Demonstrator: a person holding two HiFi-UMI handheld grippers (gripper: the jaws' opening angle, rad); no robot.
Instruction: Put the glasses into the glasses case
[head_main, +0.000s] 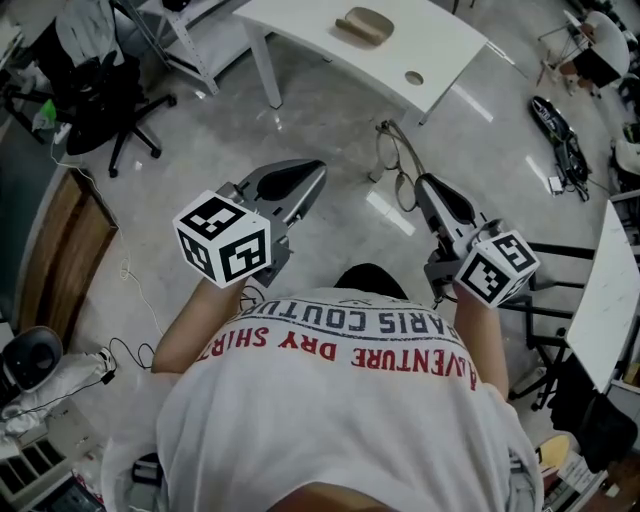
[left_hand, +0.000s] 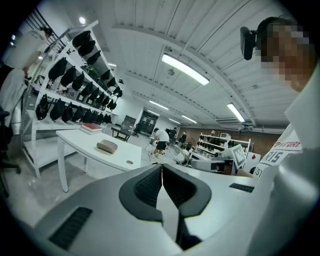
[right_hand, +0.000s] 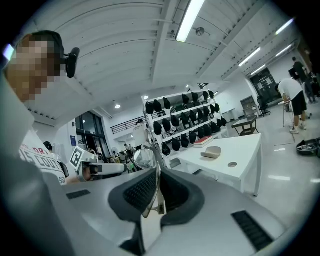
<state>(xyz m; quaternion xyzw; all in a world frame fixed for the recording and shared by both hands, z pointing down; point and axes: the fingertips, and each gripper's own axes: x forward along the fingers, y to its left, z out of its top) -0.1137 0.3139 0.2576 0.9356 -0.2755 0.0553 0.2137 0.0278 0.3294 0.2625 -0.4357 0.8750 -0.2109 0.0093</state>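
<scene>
My right gripper is shut on one temple arm of the thin-framed glasses, which stick out past its tips over the floor. In the right gripper view the arm runs between the pads and a lens stands above them. The tan glasses case lies closed on the white table, well ahead of both grippers; it also shows as the case and the case. My left gripper is held level beside the right one, shut with nothing in it.
A round cable hole sits in the table near its front edge. A black office chair stands at the left, and another white table at the right. A rack of dark caps and a red book lie behind the table.
</scene>
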